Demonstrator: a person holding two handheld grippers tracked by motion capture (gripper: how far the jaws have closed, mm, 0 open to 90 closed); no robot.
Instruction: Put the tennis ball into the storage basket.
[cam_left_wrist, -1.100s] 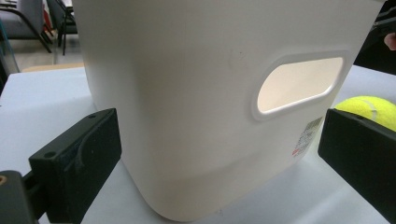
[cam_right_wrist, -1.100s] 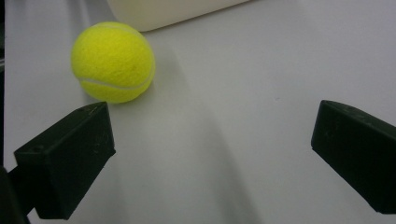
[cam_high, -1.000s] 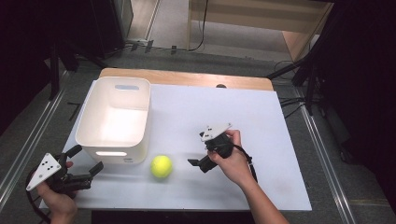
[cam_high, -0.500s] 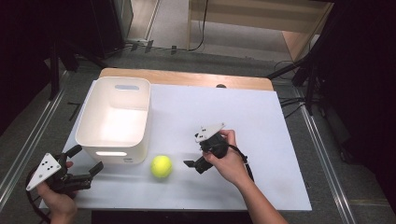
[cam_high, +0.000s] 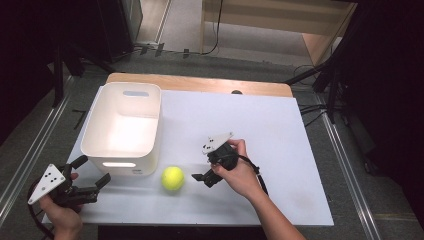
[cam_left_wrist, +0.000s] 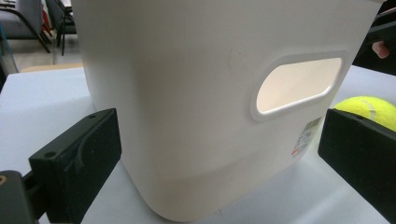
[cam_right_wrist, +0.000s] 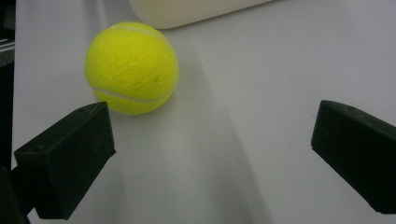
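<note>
A yellow tennis ball (cam_high: 172, 178) lies on the white table top, just in front of the near right corner of a white plastic bin (cam_high: 122, 127). My right gripper (cam_high: 202, 167) is open a short way to the ball's right, its jaws pointing at it. In the right gripper view the ball (cam_right_wrist: 133, 67) sits ahead and left of the gap, near the left jaw, with my right gripper (cam_right_wrist: 212, 135) empty. My left gripper (cam_high: 92, 171) is open at the table's near left corner. My left gripper (cam_left_wrist: 217, 140) faces the bin (cam_left_wrist: 210, 107) wall and handle slot, the ball (cam_left_wrist: 369, 109) at right.
The white table top (cam_high: 280, 130) has free room to the right of the bin and ball. A wooden strip (cam_high: 200, 84) runs along its far edge. Dark floor, metal rails and cables surround the table.
My right gripper has crept a little left, closer to the ball. The left gripper, ball and bin have stayed put.
</note>
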